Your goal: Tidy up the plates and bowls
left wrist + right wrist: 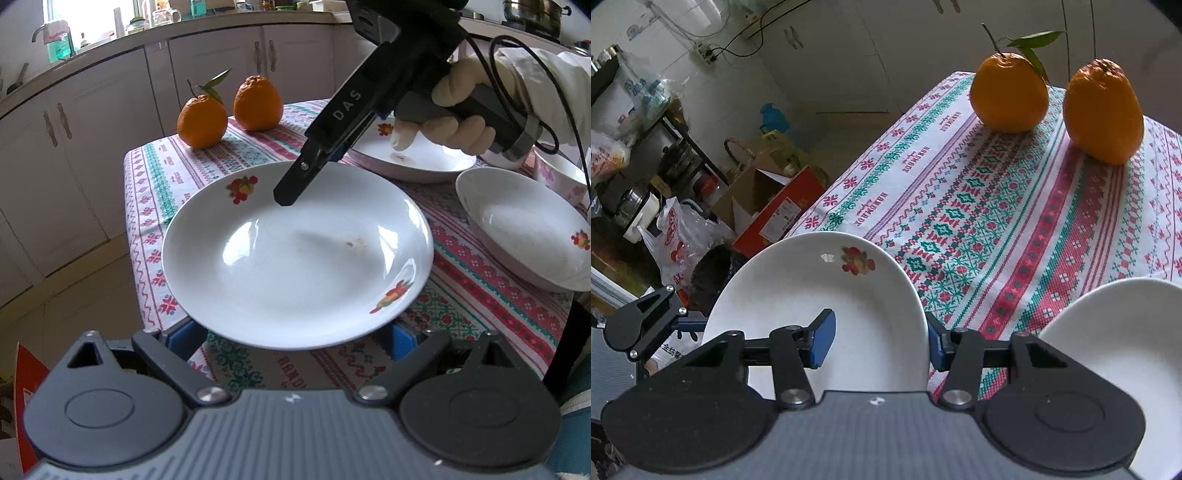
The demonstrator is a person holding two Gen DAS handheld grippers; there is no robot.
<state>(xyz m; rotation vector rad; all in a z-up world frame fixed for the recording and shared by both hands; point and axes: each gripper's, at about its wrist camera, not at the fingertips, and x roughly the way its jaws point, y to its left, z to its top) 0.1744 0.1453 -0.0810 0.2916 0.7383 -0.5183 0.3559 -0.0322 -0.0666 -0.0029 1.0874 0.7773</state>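
Observation:
A white deep plate (pixel 295 258) with fruit decals hangs over the near corner of the table. My right gripper (pixel 286 197) reaches down from the upper right onto its far rim. In the right wrist view the right gripper (pixel 879 343) is shut on that rim of the plate (pixel 820 291), one blue pad inside and one outside. My left gripper (pixel 293 334) stands wide open, its blue pads just under the plate's near rim and partly hidden by it. A second decorated plate (pixel 410 158) lies behind the gloved hand (pixel 454 110). A white bowl (pixel 517 229) sits at the right.
Two oranges (pixel 201 120) (pixel 256 103) stand at the far side of the patterned tablecloth (pixel 155 192). A pink-flowered bowl (pixel 557 177) is at the far right. Kitchen cabinets (pixel 92 129) lie beyond. Boxes and bags (pixel 768 210) clutter the floor beside the table.

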